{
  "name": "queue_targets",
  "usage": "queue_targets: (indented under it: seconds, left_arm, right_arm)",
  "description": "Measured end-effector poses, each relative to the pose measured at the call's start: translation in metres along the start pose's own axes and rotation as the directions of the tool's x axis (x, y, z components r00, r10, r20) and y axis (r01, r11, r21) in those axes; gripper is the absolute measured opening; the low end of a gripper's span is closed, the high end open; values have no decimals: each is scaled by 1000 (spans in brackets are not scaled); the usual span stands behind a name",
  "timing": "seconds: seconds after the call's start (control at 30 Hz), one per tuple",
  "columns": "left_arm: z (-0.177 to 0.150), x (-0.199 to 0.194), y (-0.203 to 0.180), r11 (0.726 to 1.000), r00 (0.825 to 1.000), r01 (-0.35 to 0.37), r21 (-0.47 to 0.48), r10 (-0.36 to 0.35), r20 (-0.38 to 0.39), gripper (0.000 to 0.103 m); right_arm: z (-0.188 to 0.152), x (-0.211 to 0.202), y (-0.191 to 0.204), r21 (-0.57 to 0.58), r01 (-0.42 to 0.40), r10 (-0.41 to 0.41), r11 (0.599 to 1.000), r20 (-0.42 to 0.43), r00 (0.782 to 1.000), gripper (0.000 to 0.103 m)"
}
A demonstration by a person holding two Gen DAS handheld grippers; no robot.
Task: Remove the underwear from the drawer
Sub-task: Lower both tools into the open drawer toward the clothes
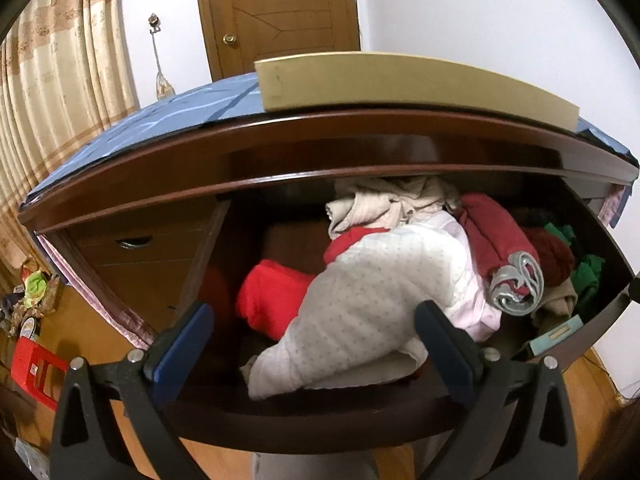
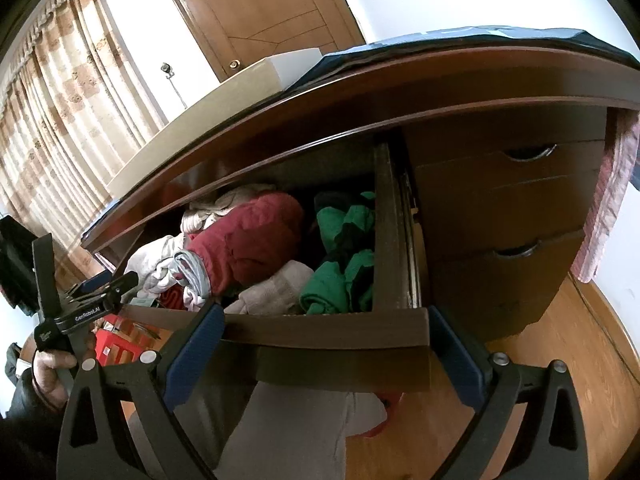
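Spilling over the open drawer (image 1: 320,420) front, white dotted underwear (image 1: 352,312)

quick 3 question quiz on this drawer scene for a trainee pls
1. True or false: the drawer is pulled open.
2. Which piece lies between the left gripper's open fingers? A) white dotted garment B) green garment C) maroon garment
3. Fill in: the right gripper is open and holds ____.

Key
1. True, the clothes inside show.
2. A; it drapes over the drawer's front edge.
3. Nothing; it hovers at the drawer's front right corner.
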State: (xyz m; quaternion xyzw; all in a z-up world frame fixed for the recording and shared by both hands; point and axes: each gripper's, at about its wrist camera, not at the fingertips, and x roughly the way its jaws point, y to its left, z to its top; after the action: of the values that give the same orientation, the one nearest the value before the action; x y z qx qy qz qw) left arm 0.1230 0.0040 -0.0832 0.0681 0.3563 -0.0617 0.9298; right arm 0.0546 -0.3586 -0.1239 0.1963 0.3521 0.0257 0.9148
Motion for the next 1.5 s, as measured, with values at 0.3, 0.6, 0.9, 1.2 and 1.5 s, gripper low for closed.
queue_targets:
  seconds: [0.3, 0.6, 0.9, 1.2, 1.5]
  left_arm:
    - [-8, -8, 6, 999, 999, 37, -33, -38, -18, 103]
    - [-7, -8, 3, 1000, 1000, 12, -28, -13, -27, 103]
    - [-3, -11, -3, 1000, 1000, -8, 10, 8, -22, 97]
    - [-7, -9, 5, 999, 999, 29, -29, -29, -20, 103]
    - [-3, -6, 3, 1000, 999, 20, -15, -20, -48, 103]
  right_arm:
    - [4, 0, -1, -13, -2, 2, 1000, -13, 1000, 101]
    - [4, 0, -1, -27, 1, -2, 1000, -25, 1000, 101]
    - [-9, 4, 21, -208, 115, -134, 971, -79, 988, 100]
    - [-5, -37, -16, 143, -39, 30, 989, 65, 997, 94]
    - [34, 8, 54, -96, 15, -14, 995, 10, 1000, 63]
